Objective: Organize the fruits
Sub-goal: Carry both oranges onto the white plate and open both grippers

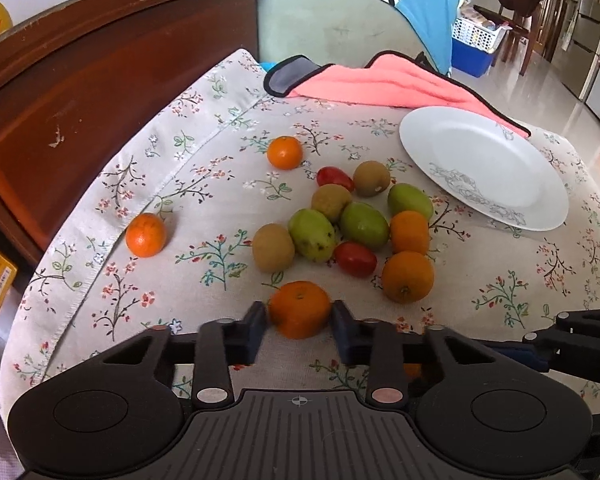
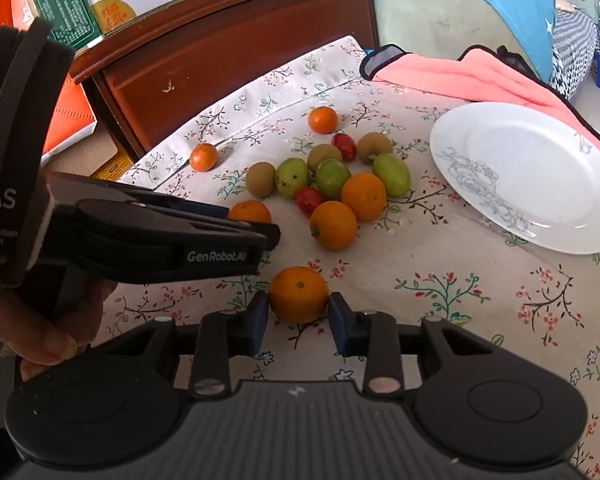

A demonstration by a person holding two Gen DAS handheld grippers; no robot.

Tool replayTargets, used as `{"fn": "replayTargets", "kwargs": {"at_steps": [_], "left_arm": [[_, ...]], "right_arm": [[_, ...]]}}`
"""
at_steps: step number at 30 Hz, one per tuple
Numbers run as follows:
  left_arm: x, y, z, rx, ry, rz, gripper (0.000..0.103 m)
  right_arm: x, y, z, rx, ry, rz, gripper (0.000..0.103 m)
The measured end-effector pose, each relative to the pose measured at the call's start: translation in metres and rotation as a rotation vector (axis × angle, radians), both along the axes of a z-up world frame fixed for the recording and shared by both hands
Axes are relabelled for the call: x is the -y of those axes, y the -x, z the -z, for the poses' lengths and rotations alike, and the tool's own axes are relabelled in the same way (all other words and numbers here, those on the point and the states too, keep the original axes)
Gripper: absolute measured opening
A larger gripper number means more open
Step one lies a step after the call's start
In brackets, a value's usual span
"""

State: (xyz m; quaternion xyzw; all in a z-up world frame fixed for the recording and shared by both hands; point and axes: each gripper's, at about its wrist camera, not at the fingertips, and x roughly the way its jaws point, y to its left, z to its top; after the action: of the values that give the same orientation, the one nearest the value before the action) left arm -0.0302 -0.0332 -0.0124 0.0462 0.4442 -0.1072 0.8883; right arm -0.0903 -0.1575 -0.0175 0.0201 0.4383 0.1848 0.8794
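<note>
Fruits lie on a floral tablecloth: oranges, green fruits [image 1: 363, 225], brown kiwis [image 1: 273, 247] and red tomatoes [image 1: 355, 258] in a loose pile. My left gripper [image 1: 299, 311] has its fingers against both sides of an orange [image 1: 299, 309] that rests on the cloth. My right gripper [image 2: 298, 307] likewise has its fingers against another orange [image 2: 298, 293] near the table's front. The left gripper shows in the right wrist view [image 2: 256, 220], around its orange [image 2: 249, 213]. An empty white plate [image 1: 480, 160] sits at the right.
Two lone oranges [image 1: 145, 235] [image 1: 285, 153] lie to the left of the pile. A pink cloth [image 1: 384, 84] lies behind the plate. A brown wooden cabinet [image 1: 80, 92] stands along the left edge, with boxes on top.
</note>
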Motion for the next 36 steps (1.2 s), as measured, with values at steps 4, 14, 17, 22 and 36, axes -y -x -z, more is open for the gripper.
{"fn": "replayTargets", "kwargs": {"at_steps": [4,14,17,22,36], "left_arm": [[-0.008,-0.001,-0.003,-0.012,0.039,-0.039,0.030],[-0.001,0.004,-0.031,0.066,0.087,-0.020,0.030],[0.005,0.003,-0.041,0.088,0.096,-0.013,0.030],[0.021,-0.005,-0.052,0.098,0.128,0.031,0.030],[0.089,-0.045,-0.046,0.071,0.156,0.156,0.030]], "right_arm": [[0.002,-0.001,-0.003,-0.007,-0.011,0.013,0.033],[0.020,-0.005,-0.031,0.034,-0.015,0.058,0.033],[0.032,-0.011,-0.045,0.066,-0.015,0.080,0.033],[0.060,-0.025,-0.062,0.076,-0.023,0.132,0.033],[0.129,-0.052,-0.056,0.058,-0.013,0.346,0.033]]}}
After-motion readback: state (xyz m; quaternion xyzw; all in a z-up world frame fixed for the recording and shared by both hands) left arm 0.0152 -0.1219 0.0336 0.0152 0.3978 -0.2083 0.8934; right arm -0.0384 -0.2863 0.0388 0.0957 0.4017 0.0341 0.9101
